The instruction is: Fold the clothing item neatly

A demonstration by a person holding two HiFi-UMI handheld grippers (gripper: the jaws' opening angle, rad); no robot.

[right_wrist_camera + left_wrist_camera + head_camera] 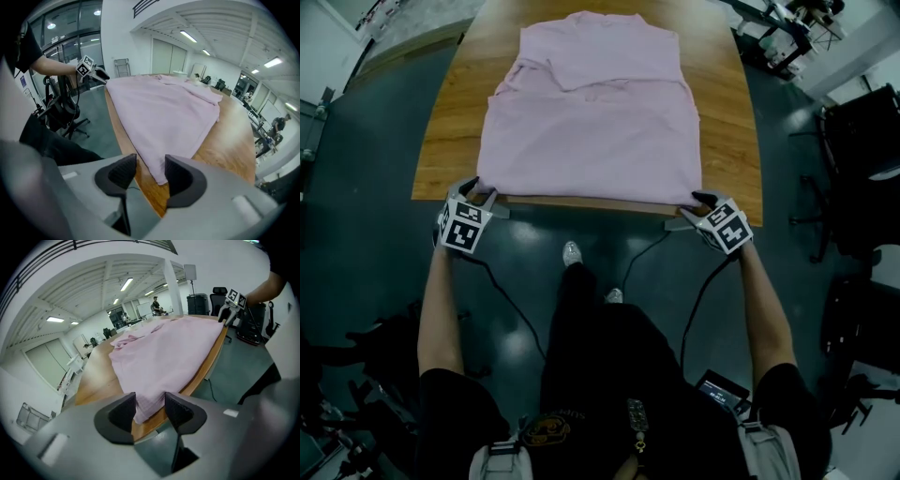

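Observation:
A pink T-shirt [591,131] lies flat on the wooden table [450,122], its hem along the near edge and its upper part folded over toward the middle. My left gripper [486,199] sits at the hem's near-left corner. In the left gripper view its jaws stand wide, and the shirt [164,352] corner lies between them without being pinched. My right gripper [698,208] is at the near-right corner, open; in the right gripper view the corner of the shirt [159,112] lies close to the right jaw, with bare wood beside the other.
The table's near edge runs right under both grippers. Cables trail over the dark floor by the person's feet [572,253]. Black office chairs [862,141] stand to the right, and more chairs and stands [61,112] are on the left.

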